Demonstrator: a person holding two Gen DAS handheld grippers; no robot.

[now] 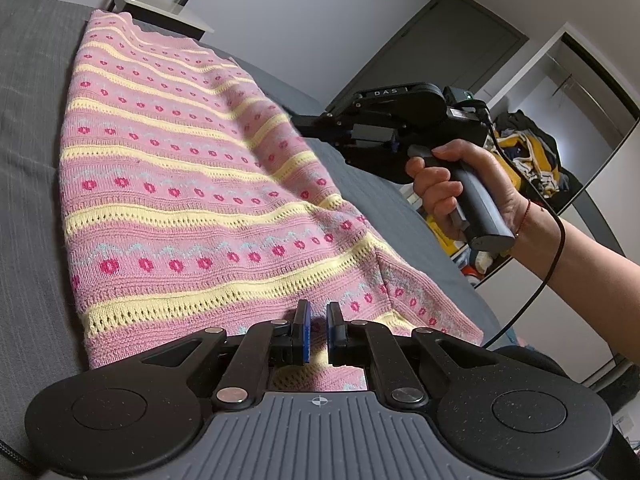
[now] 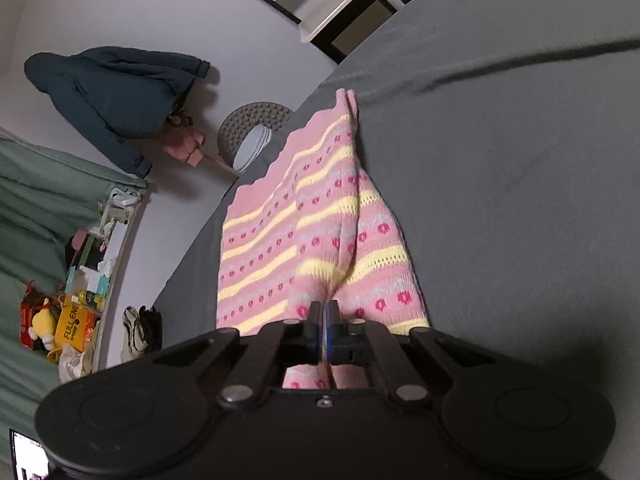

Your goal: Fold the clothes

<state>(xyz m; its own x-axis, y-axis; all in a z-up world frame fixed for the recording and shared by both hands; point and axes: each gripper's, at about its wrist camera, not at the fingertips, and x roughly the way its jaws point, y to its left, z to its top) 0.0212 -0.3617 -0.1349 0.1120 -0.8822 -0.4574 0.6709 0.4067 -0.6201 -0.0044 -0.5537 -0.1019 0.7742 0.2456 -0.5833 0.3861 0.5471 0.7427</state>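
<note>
While both of my grippers are down at the near end of the pink knit garment [image 1: 168,168], they are doing different things. My left gripper [image 1: 318,334] has its blue-padded fingers [image 1: 302,332] apart with a clear gap between them, poised over the near hem, and I see no cloth pinched between them; pink and yellow knit shows through the gap below. My right gripper [image 2: 325,330] has its jaws pressed together on a fold of the same garment, and the fabric rises in a ridge from the grip point and runs away from me toward the far scalloped edge. From the left wrist view I can see that right gripper [image 1: 304,122] from the side, its tip buried in the lifted right-hand edge of the knit, with a hand [image 1: 460,188] wrapped around its dark handle and a black cable trailing off the wrist. The garment, banded with yellow openwork stripes and rows of small magenta flowers, lies spread lengthwise on a grey bed cover [image 2: 500,152]. Off the bed, a dark jacket [image 2: 108,96] hangs on the wall in the right wrist view, and an open wardrobe with a heap of clothes [image 1: 532,148] shows behind the hand.
</note>
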